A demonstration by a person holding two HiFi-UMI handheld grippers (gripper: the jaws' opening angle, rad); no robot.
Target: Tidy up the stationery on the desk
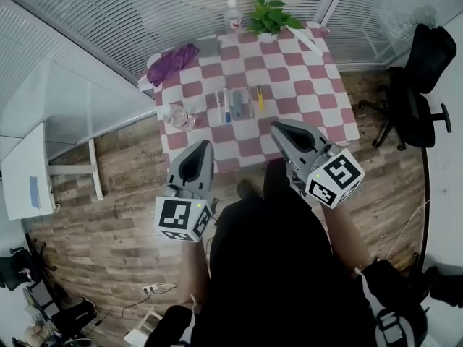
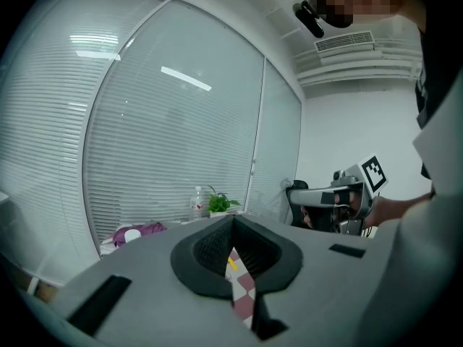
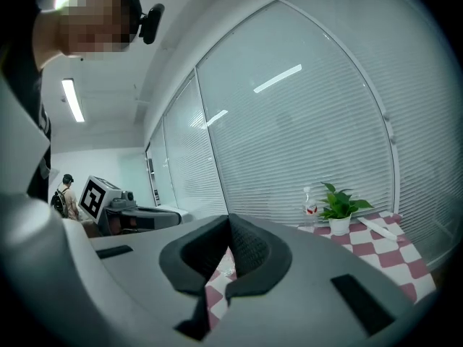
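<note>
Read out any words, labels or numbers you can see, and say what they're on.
No text here is readable.
Bottle: red label, too small to read.
Marker cubes: black-and-white square patterns, no words.

A floor [image 1: 101,237] of brown wood planks is seen beneath a desk [image 1: 322,85] covered with a red-and-white checked cloth. The desk is set into a corner formed by glass walls [image 1: 94,13], which are hung with white slatted blinds. A black office chair [image 1: 416,85] is placed near the desk's right edge, and a white table [image 1: 25,176] is stood well apart at the left. Overhead, a lit ceiling tube [image 3: 72,100] and a white vent [image 2: 344,43] are mounted. Strip lights are reflected in the glass.
</note>
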